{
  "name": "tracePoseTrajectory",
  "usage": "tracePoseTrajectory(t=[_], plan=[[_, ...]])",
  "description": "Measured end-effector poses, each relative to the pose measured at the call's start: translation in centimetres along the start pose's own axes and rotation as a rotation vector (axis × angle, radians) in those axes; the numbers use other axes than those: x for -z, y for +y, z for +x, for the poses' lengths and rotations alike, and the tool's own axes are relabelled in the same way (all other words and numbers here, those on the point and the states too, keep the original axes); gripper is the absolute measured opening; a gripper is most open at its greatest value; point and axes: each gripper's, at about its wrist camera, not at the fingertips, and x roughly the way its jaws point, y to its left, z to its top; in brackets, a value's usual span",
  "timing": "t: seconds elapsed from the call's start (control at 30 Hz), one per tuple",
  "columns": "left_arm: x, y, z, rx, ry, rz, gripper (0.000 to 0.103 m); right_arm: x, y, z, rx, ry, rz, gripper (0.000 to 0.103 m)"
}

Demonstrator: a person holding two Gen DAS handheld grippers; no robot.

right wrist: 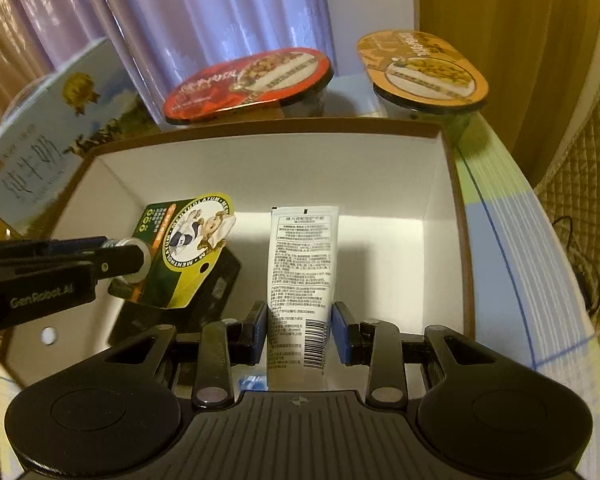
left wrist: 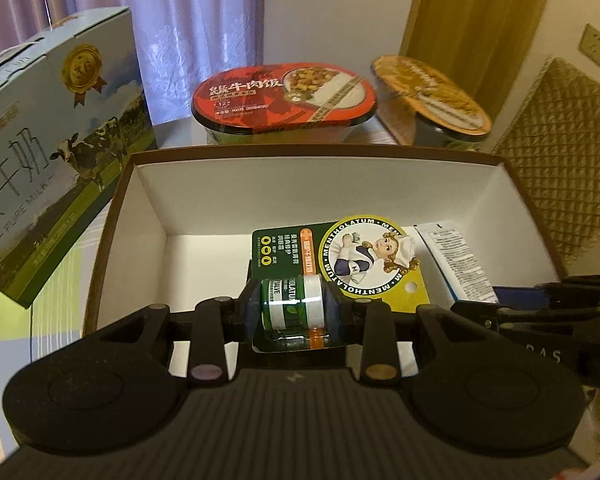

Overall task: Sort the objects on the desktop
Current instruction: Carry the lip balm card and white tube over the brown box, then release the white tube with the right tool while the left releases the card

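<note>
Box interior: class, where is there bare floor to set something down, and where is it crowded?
Free: the box floor right of the tube, up to the right wall, and the strip along the back wall. Crowded: the left-centre, where the left gripper holds the Mentholatum pack over a black item.

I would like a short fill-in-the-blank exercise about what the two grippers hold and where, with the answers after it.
1. The left gripper is shut on the green ____ lip balm pack.
2. The right gripper has its pads on either side of a white ____.
3. Both items are over the inside of the open ____.
4. Behind it stand ____ lidded meal bowls.

Answers: Mentholatum; tube; box; two
</note>
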Motion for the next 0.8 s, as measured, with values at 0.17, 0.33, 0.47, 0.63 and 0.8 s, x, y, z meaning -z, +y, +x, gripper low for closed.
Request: tracePoseTrajectory(t=[0.17,0.33,0.47,0.63,0.8], plan=[[-0.7,0.1,2.6,-0.03,0.032,0.004,0.029,-1.2,-0.1,2.0,0.025,0.03,-0.038,0.031],[-1.0,1.1,3.7,-0.022,0.046,-0.053,0.032,-1.7,0.0,3.2,0.036,0.042,-0.058,0.032],[-1.1,1.1,3.6,-0.025,0.038,-0.032,0.041,-1.6,0.0,3.9,0.033,0.055,-0.062,0.032],[-1.1,1.2,3.3,-0.022,0.034,-0.033,0.049,-1.6,0.0,4.3,0.023,0.049,-0.071,0.032],[-0.9,1.4,2.7,-0.019,0.03,-0.039,0.055,-1.7,0.1,3.5,-0.023,0.009,-0.081,0.044]])
